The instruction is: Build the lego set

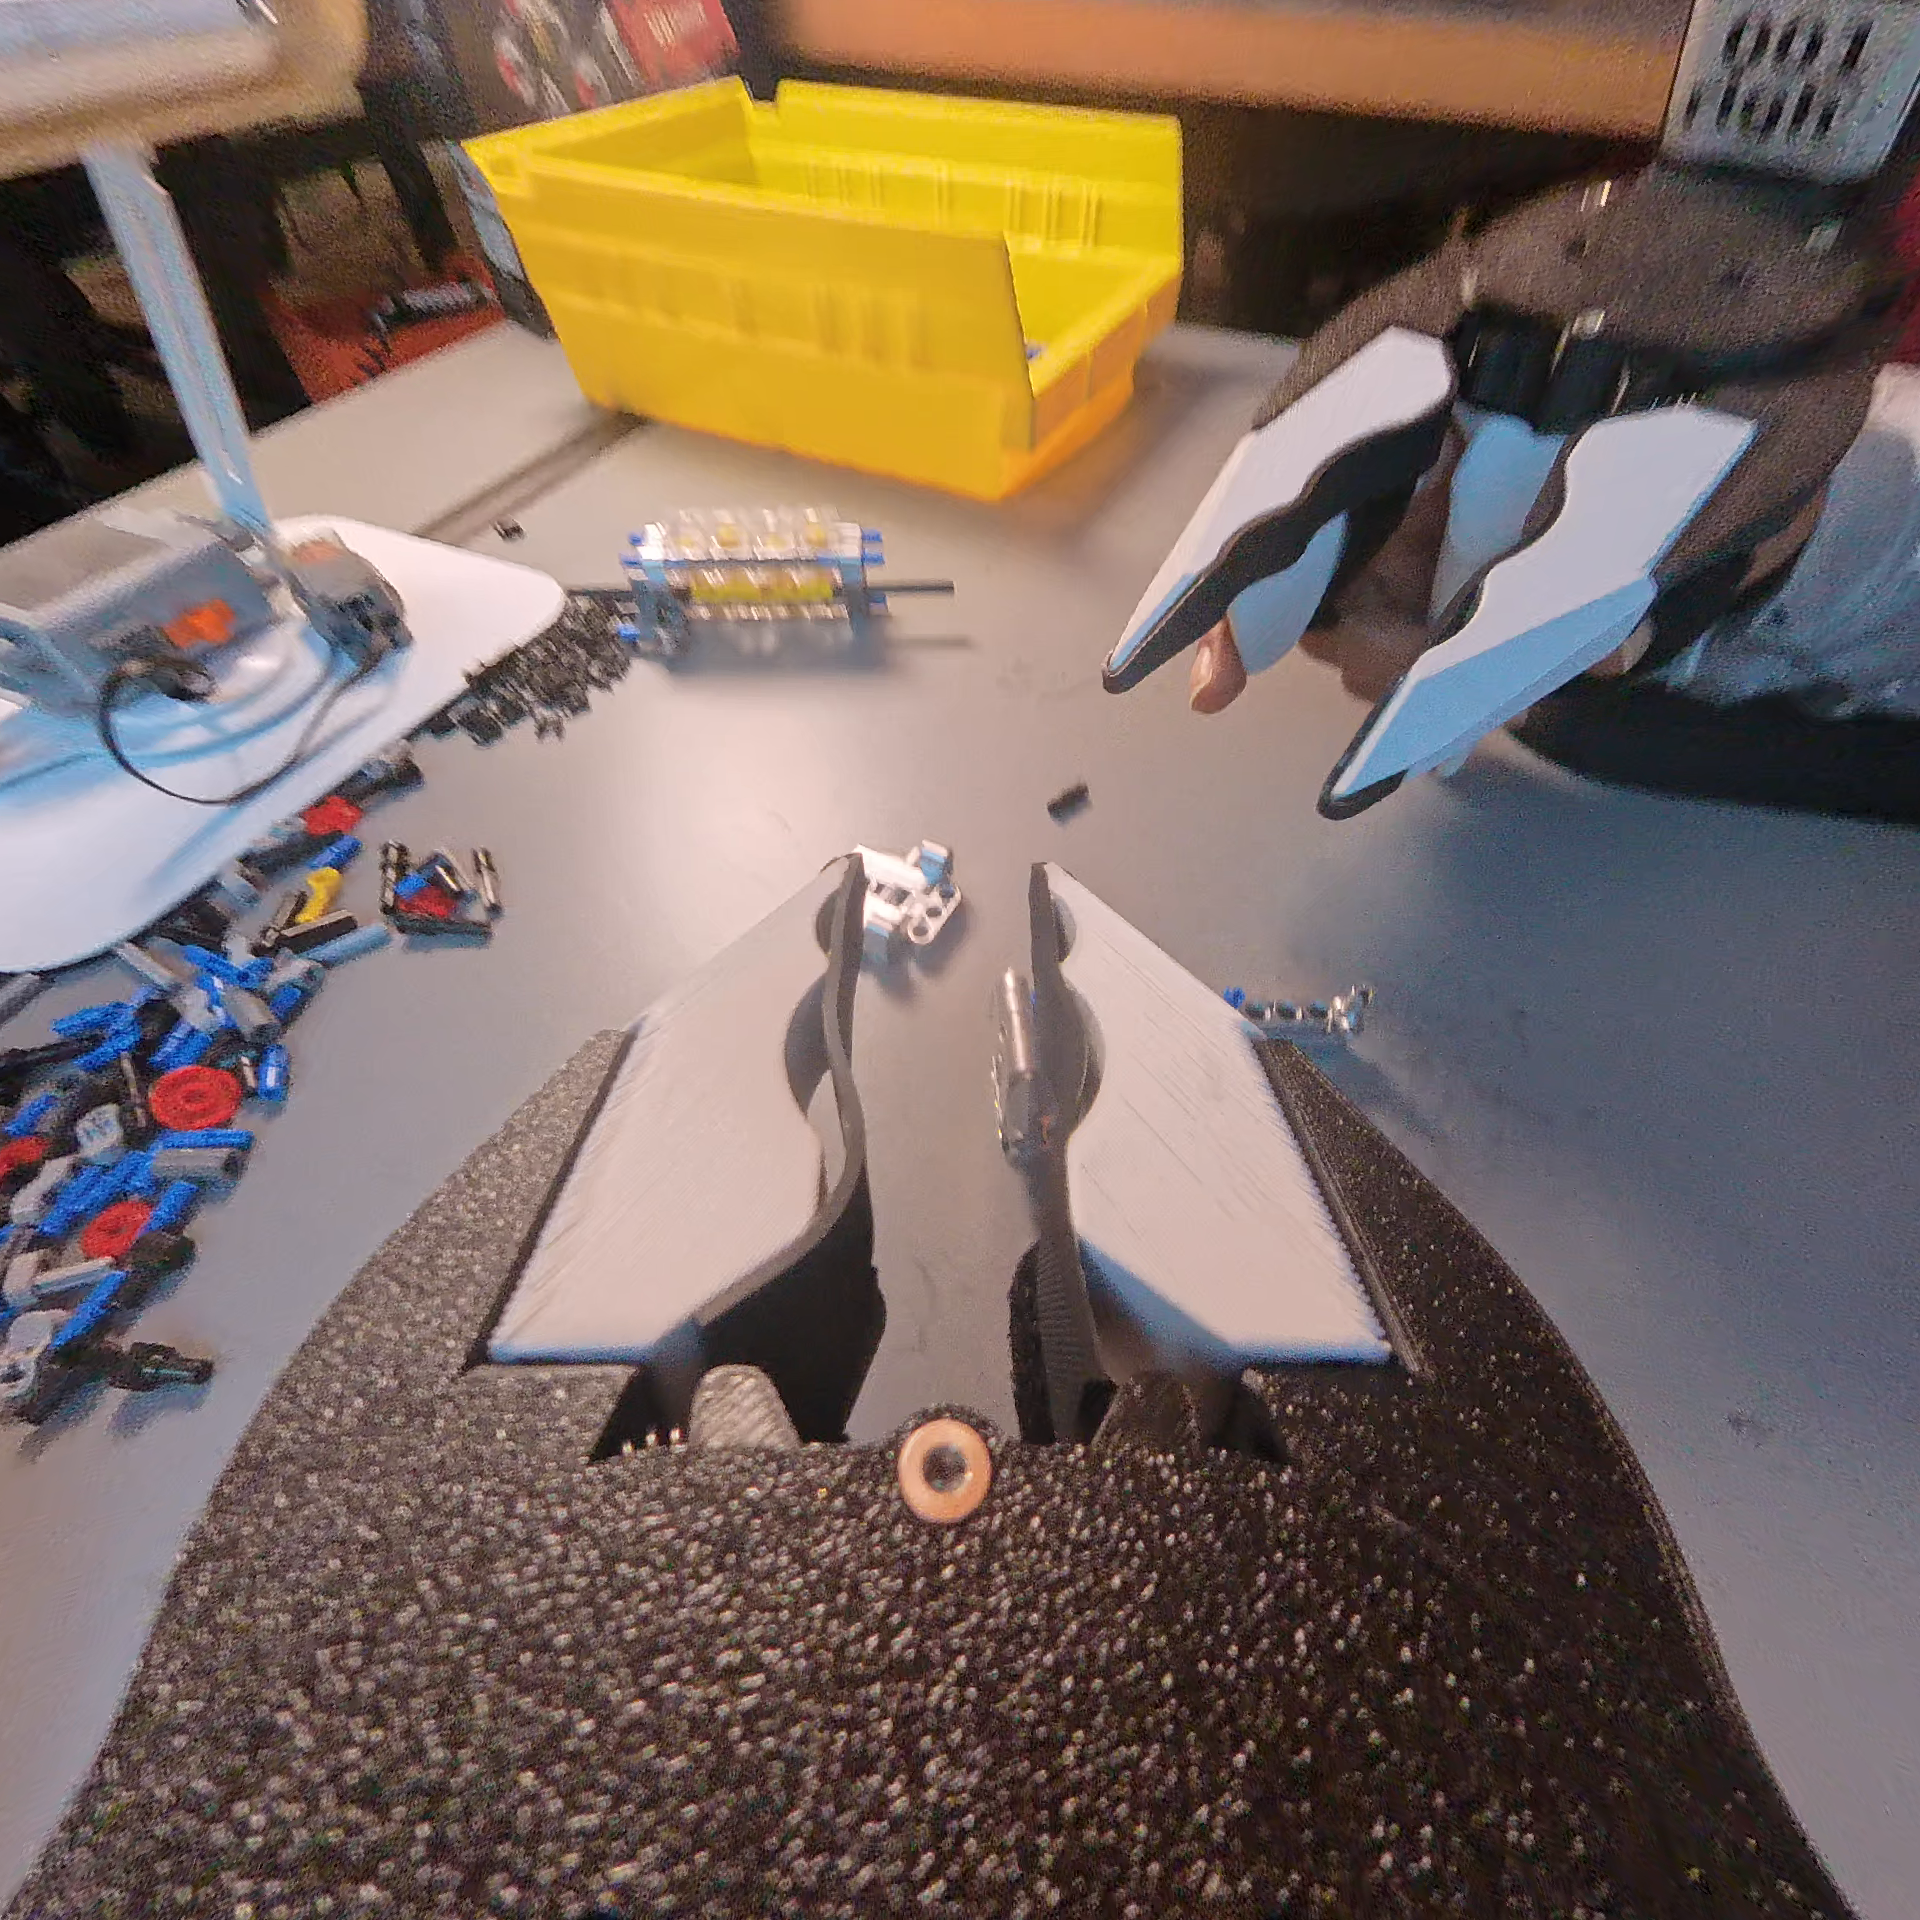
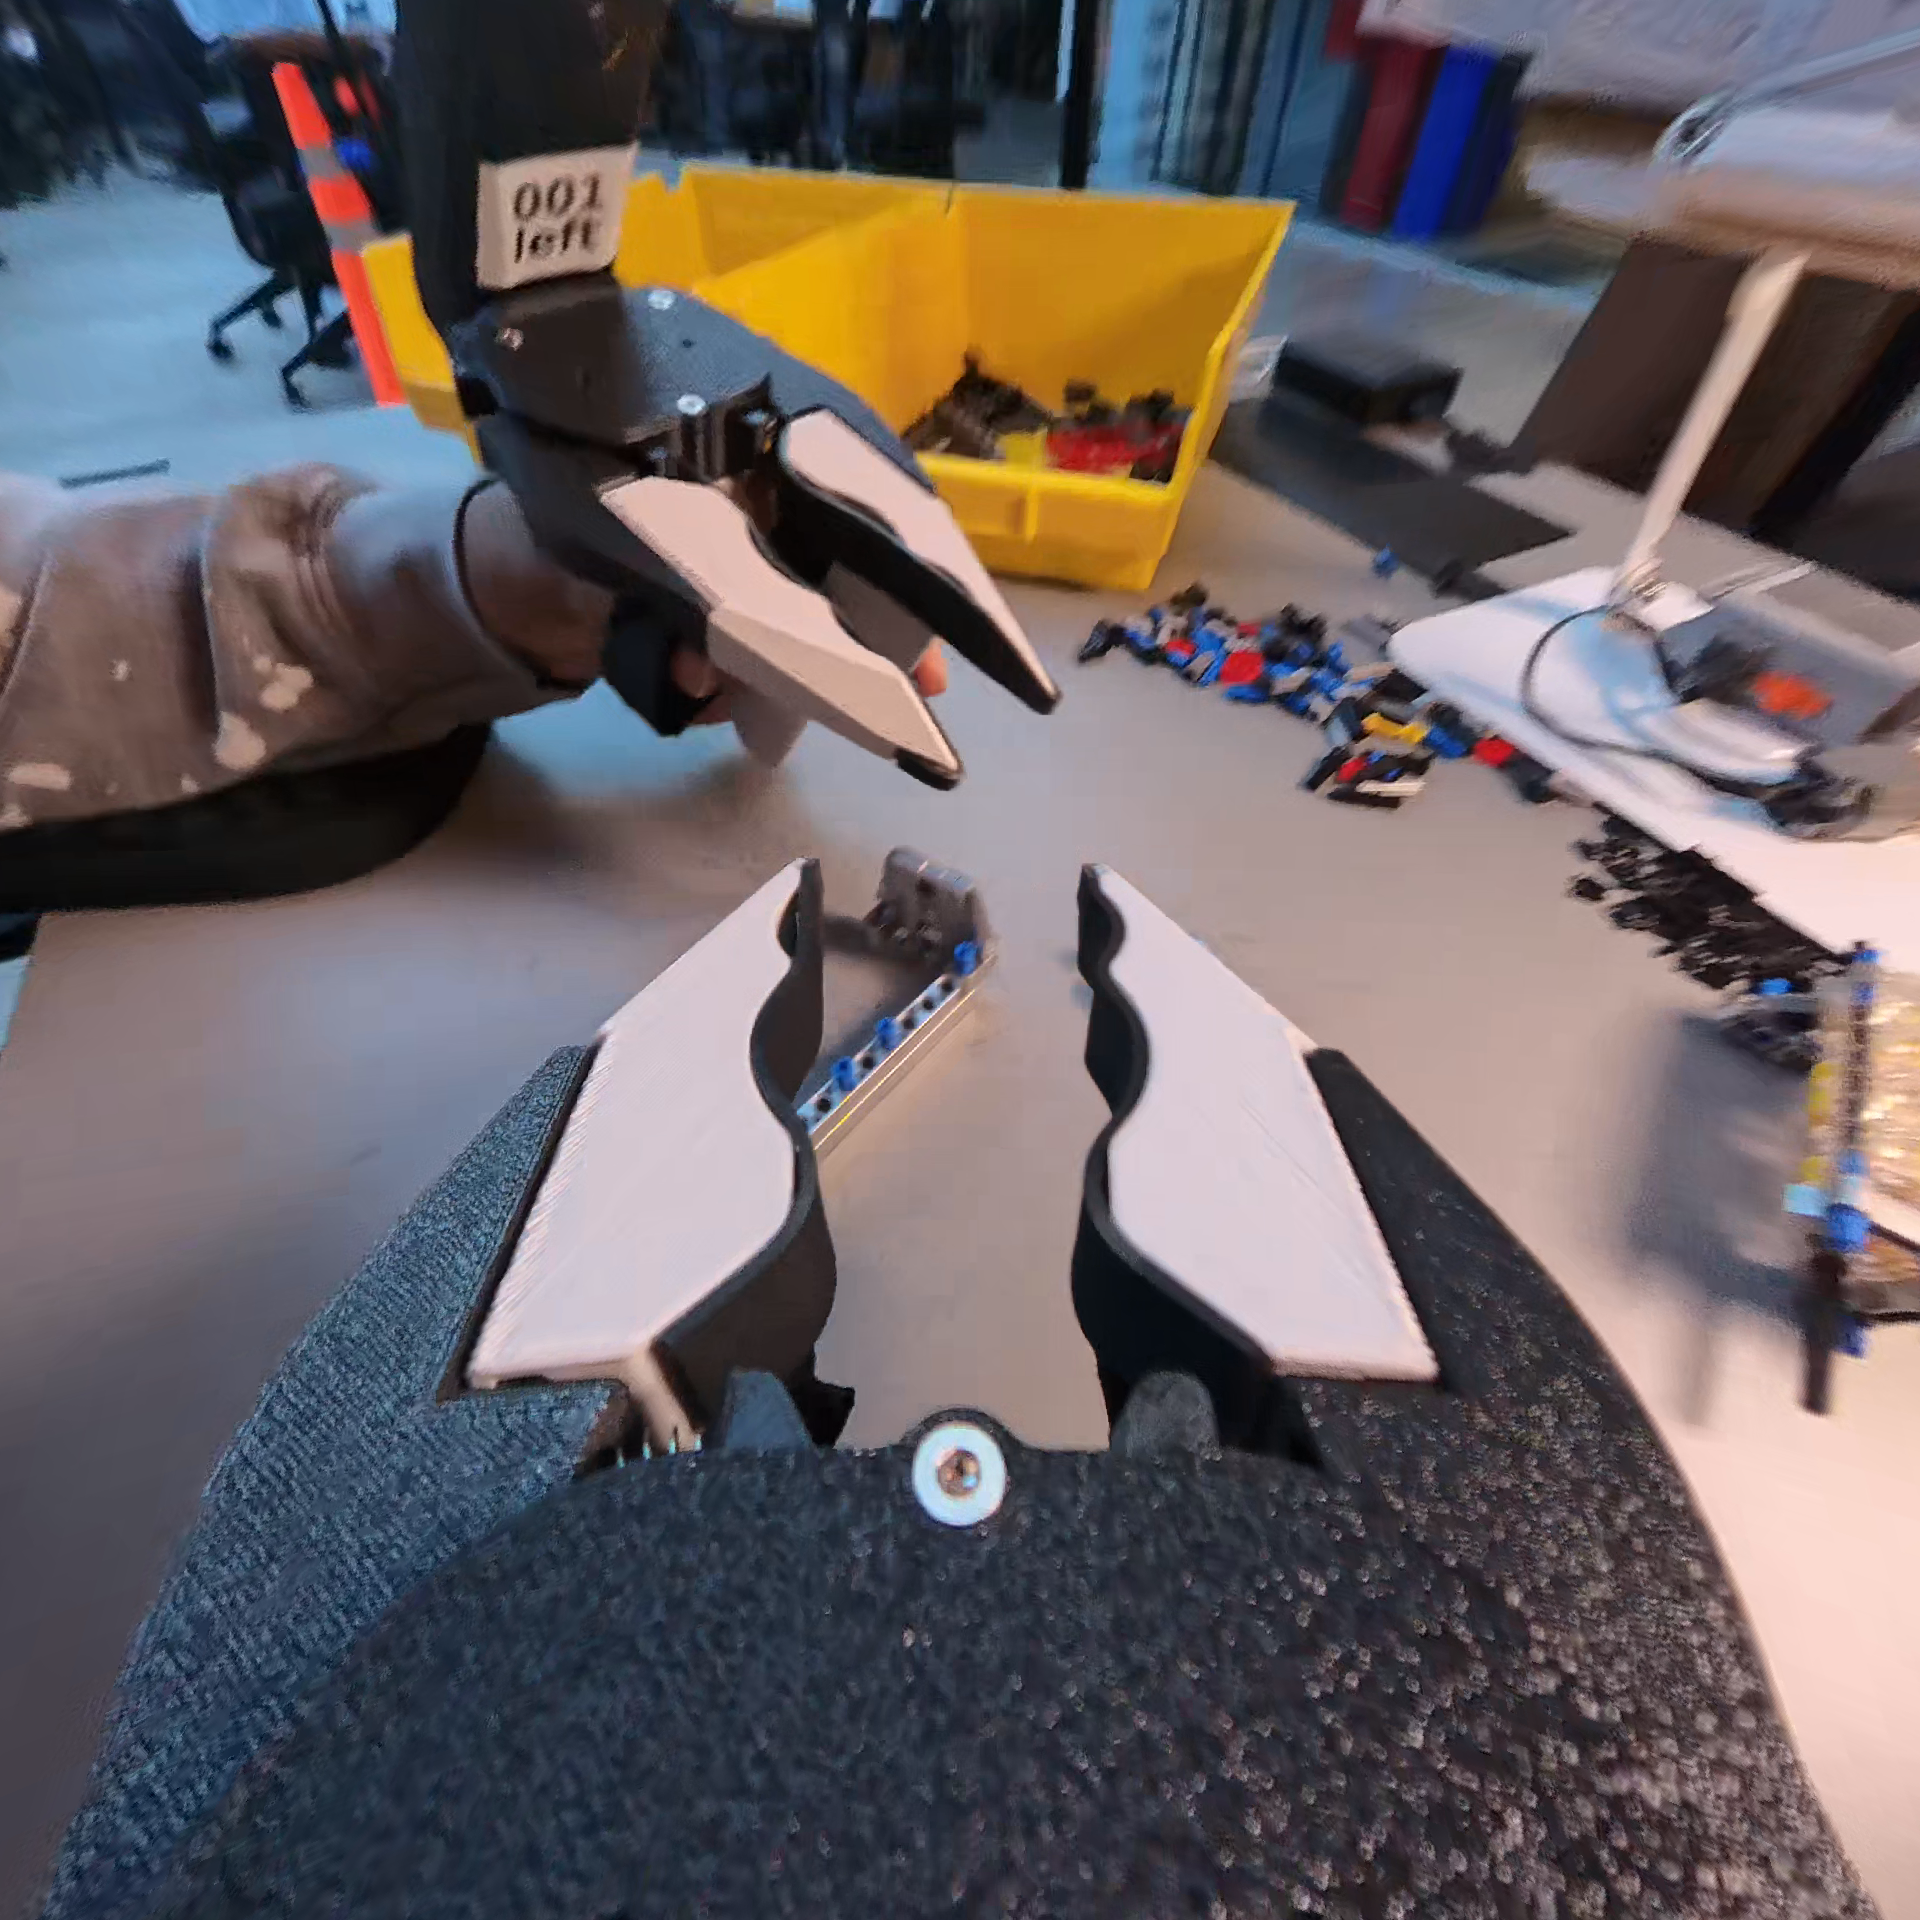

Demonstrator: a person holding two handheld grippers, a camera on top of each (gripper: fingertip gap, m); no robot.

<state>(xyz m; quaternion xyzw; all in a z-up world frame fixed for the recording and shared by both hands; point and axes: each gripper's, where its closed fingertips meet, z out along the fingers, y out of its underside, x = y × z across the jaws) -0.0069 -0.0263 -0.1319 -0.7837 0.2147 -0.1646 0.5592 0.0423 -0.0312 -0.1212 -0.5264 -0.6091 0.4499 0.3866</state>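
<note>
My left gripper [image 1: 945,868] is open and empty, low over the grey table [image 1: 1455,1143]. A small white and grey brick piece [image 1: 914,896] lies between its fingertips, nearer the left one. A grey beam with blue pins [image 1: 1304,1010] runs behind its right finger. My right gripper [image 2: 945,871] is open and empty, and the grey beam with blue pins [image 2: 899,1013] lies between its fingers, against the left one. Each gripper shows in the other's view, open and tilted down: the right one [image 1: 1226,738] and the left one [image 2: 992,732].
A yellow bin [image 1: 831,312] stands at the back, with bricks inside [image 2: 1049,431]. Loose blue, red and black pieces [image 1: 156,1091] lie by a white lamp base [image 1: 436,613]. A built block with yellow parts [image 1: 748,582] and a black pin [image 1: 1068,800] lie on the table. The tips of one gripper are about 6 centimetres away from the tips of the other.
</note>
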